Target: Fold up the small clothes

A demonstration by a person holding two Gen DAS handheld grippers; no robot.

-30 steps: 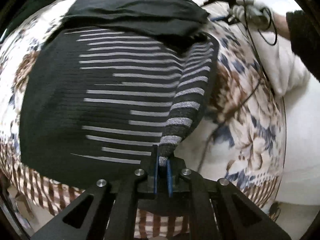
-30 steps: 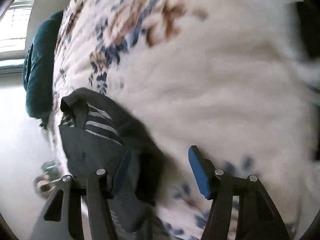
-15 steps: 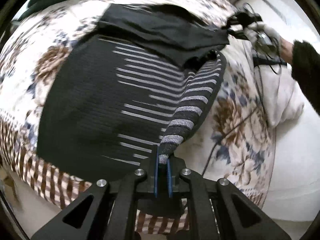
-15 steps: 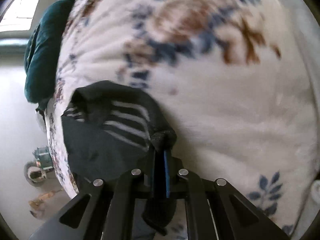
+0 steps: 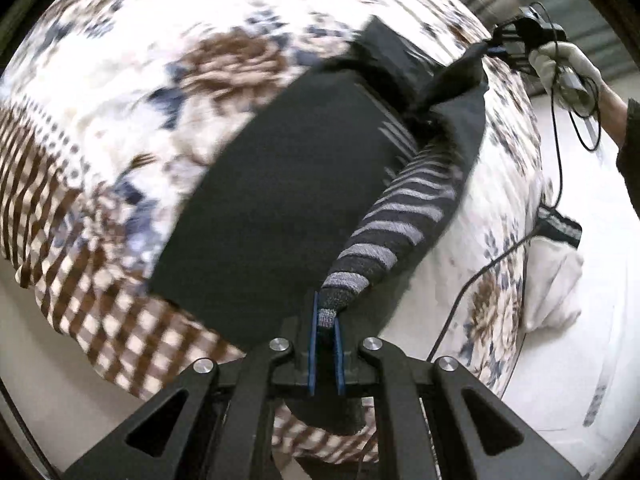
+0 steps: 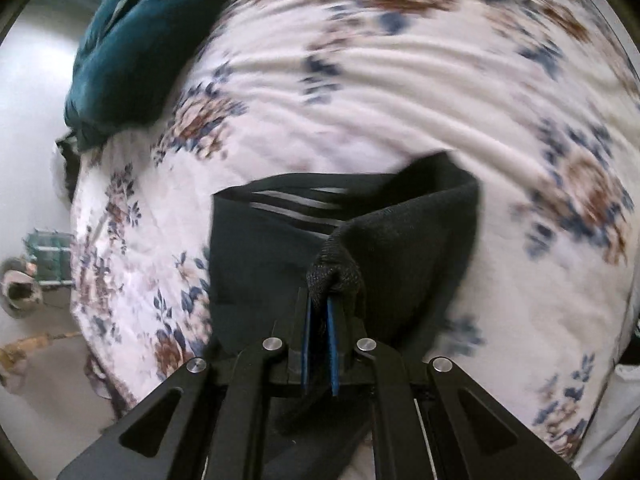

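Observation:
A dark sweater (image 5: 272, 200) with grey stripes lies on a floral blanket (image 5: 132, 80) on a bed. My left gripper (image 5: 326, 320) is shut on the striped sleeve cuff (image 5: 384, 232), lifted off the blanket. My right gripper (image 6: 318, 312) is shut on a bunched black edge of the same sweater (image 6: 400, 248), raised above the blanket (image 6: 400, 88). The right gripper also shows in the left wrist view (image 5: 490, 46) at the far right, pulling the fabric up.
A teal cushion (image 6: 136, 36) lies at the bed's far left corner. A white pillow (image 5: 556, 280) and a black cable (image 5: 480, 276) lie on the right. The blanket's checked border (image 5: 100, 300) hangs over the near bed edge.
Both grippers have lifted and pulled the sweater; its striped front has turned under so the plain dark side shows. The right gripper, open a second ago, has stayed shut on the edge.

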